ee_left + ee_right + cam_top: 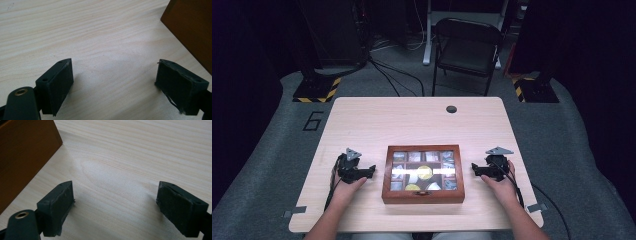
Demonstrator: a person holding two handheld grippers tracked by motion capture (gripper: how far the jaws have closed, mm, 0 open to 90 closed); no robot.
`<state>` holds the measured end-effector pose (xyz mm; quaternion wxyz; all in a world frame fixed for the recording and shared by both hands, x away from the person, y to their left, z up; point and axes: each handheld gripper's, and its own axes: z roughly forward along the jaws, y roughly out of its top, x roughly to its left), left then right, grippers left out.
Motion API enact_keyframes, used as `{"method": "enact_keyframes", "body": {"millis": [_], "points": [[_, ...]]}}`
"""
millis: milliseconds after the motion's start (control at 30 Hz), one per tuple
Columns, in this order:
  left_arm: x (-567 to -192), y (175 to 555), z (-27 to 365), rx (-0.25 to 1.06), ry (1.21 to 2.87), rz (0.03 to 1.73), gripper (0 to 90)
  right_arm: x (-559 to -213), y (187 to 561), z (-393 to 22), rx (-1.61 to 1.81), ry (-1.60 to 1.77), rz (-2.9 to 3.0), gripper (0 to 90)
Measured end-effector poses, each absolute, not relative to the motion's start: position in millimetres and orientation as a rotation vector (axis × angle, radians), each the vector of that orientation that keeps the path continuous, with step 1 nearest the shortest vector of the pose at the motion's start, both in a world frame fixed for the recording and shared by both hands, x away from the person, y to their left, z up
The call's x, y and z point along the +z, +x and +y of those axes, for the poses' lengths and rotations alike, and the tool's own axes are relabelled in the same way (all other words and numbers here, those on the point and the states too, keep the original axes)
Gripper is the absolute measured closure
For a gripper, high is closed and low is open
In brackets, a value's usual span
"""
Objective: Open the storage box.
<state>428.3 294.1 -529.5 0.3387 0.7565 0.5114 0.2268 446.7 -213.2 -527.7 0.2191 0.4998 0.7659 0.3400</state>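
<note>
A brown wooden box (pixel 423 174) with a glass lid and a small front clasp sits at the near middle of the pale table (pixel 412 120); packets lie in its compartments under the glass. My left gripper (pixel 373 169) rests on the table just left of the box, open and empty. My right gripper (pixel 473 169) rests just right of the box, also open and empty. In the left gripper view the left gripper (pixel 115 77) has bare tabletop between its jaws, with the box side (pixel 192 27) at upper right. In the right gripper view the right gripper (pixel 115 197) stands likewise, the box side (pixel 25 157) at upper left.
A round cable hole (pixel 451 109) lies at the table's far right of centre. A dark folding chair (pixel 467 47) stands behind the table. Hazard-striped stand bases (pixel 317 90) sit on the grey floor at both far corners. Cables trail from each gripper off the near edge.
</note>
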Motion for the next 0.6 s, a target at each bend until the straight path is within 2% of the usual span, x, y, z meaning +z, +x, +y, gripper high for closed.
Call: {"method": "enact_keyframes", "body": {"millis": [367, 433, 467, 600], "points": [[-529.6, 428.2, 294.7, 0.6, 1.961, 1.333, 16.6, -527.7, 446.3, -213.4, 0.947, 1.385, 2.117, 15.3], [-529.5, 428.3, 295.1, 0.606, 1.95, 1.34, 19.0, -527.3, 446.2, -214.1, 0.954, 1.387, 2.111, 18.7], [-527.5, 427.8, 297.1, 0.598, 1.955, 1.353, 21.7, -525.4, 445.3, -215.6, 0.95, 1.39, 2.117, 24.8], [-525.2, 427.2, 299.4, 0.569, 1.932, 1.374, 26.6, -521.5, 443.4, -217.4, 0.956, 1.404, 2.122, 27.9]]}}
